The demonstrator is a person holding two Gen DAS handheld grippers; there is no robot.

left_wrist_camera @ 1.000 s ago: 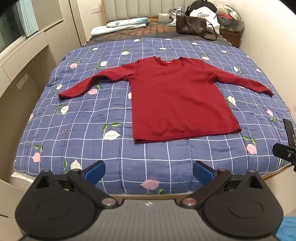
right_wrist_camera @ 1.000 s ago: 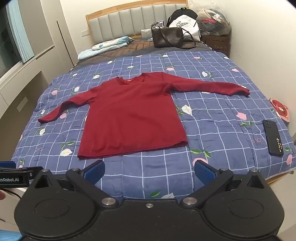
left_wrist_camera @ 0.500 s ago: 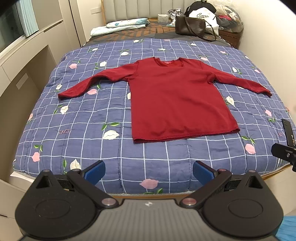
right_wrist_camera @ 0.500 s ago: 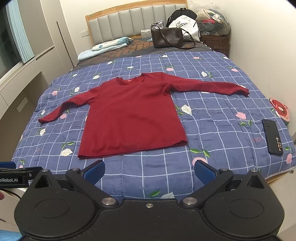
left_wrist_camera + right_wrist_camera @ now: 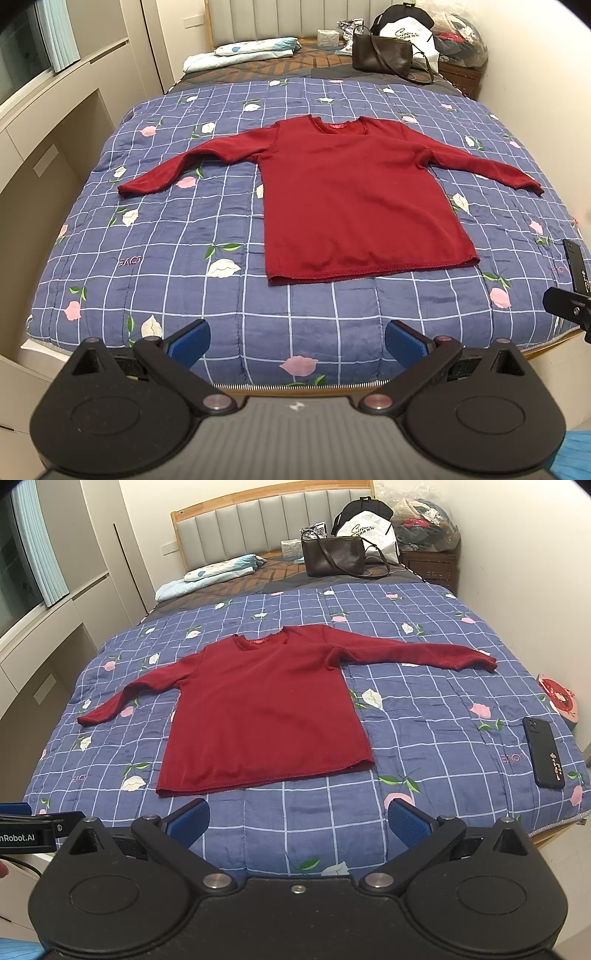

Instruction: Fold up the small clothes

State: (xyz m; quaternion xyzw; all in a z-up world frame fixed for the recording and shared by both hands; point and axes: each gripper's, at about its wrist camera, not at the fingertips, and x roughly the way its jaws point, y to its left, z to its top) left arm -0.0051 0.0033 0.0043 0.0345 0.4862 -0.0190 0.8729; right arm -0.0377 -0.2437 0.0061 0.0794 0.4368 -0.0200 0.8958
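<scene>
On the quilt [image 5: 184,236], red shirt [image 5: 354,206] flat, collar toward headboard, sleeves sideways; both grippers' jaws wide.

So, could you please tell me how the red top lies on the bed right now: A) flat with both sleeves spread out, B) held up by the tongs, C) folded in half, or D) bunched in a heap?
A: the red top lies flat on the quilt, both sleeves spread outward.

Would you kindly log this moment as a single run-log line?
stage: pre-grasp | red shirt: flat, sleeves spread, unfolded | left gripper: open, empty | right gripper: open, empty | black phone: on quilt
</scene>
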